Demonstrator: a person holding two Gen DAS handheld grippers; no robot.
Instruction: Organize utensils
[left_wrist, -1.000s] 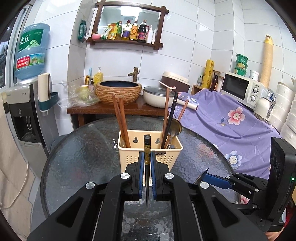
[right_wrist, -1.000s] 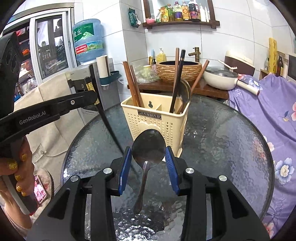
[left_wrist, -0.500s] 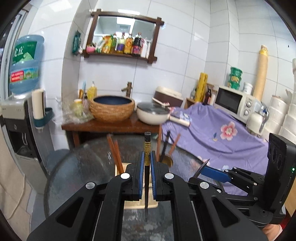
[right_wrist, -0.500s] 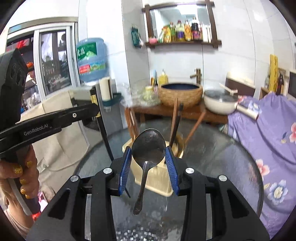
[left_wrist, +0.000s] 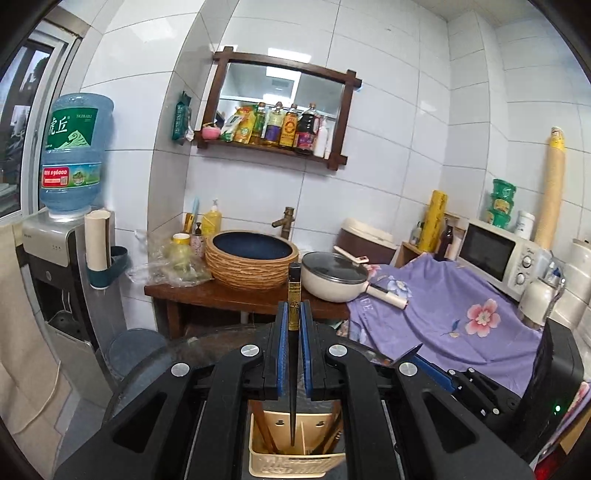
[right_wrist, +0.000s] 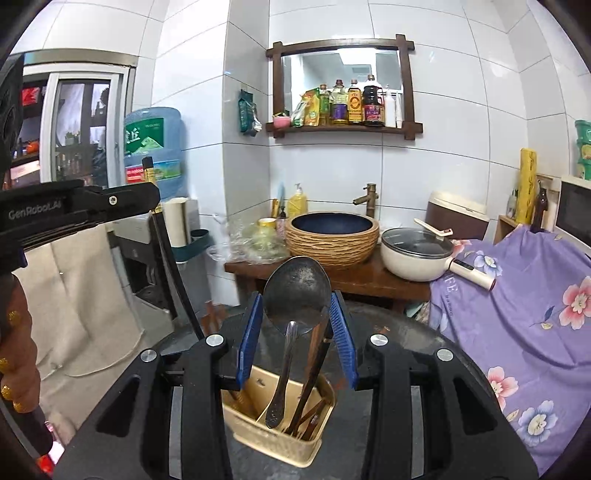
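Two utensils are in the air above the cream caddy (right_wrist: 280, 439), the landmark here, and neither is in it yet, so the sorting looks well begun but unfinished. Left of the caddy's middle, the left gripper (left_wrist: 294, 325) has its blue pads closed tight on one dark chopstick (left_wrist: 294, 291), gold-banded near its top; its thin tip hangs over the caddy's left-hand section, by the divider, not inside as far as I can tell. In that left section stand what look like two reddish wooden chopsticks (left_wrist: 264, 430), though the gripper body hides most of them. Right of the divider, the right gripper (right_wrist: 297, 328) is part-way open, its pads clamped on the bowl of one metal spoon (right_wrist: 296, 291), whose handle dangles down to the mouth of the right-hand section. That section already holds several dark and wooden sticks (right_wrist: 310, 384); an exact count is not possible, as they overlap. Left to do, by my judgement: lower the chopstick in beside its kind, drop the spoon in on the right, and release both.
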